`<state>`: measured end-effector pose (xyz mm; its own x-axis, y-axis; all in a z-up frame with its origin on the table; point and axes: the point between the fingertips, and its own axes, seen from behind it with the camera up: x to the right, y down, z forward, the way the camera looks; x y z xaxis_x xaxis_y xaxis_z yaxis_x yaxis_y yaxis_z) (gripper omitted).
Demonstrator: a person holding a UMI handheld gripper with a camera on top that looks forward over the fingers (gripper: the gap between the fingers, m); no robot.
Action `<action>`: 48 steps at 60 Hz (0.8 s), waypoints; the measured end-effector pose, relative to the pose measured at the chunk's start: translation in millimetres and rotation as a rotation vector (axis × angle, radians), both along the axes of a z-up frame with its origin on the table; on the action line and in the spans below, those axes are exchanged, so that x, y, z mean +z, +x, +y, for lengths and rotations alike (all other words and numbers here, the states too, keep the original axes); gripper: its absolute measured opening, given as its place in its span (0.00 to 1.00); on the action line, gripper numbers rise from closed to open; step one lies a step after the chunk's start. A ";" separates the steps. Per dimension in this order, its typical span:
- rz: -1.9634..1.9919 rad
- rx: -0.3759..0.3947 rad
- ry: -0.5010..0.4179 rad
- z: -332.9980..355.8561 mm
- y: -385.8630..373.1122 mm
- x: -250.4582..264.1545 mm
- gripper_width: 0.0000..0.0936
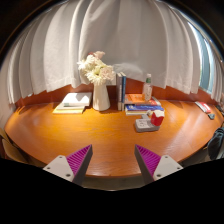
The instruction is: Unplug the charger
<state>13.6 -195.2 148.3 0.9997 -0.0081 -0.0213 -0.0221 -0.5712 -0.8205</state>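
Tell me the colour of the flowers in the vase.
White flowers in a white vase, seen in the gripper view, far beyond the open gripper.

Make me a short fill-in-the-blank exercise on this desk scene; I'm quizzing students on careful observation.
1. The white vase holds white ____.
2. The tongs hold nothing; their fingers stand ____.
3. The open book lies to the ____ of the vase.
4. Behind the wooden table hang pale ____.

Missing words: flowers; open; left; curtains

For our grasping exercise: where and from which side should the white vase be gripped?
By its lower body, from the front: the vase stands upright, flowers spread above it, and books stand close beside it. The open gripper is well short of it.
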 end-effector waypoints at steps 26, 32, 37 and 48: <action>-0.050 -0.160 0.065 79.2 163.8 -45.5 0.92; -0.078 -0.158 0.114 123.7 204.6 -48.5 0.92; -0.102 -0.136 0.131 161.9 225.9 -57.1 0.92; -0.089 -0.101 0.141 226.1 240.8 -81.6 0.84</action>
<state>254.4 30.9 66.7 0.9920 -0.1114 0.0596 0.0033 -0.4487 -0.8937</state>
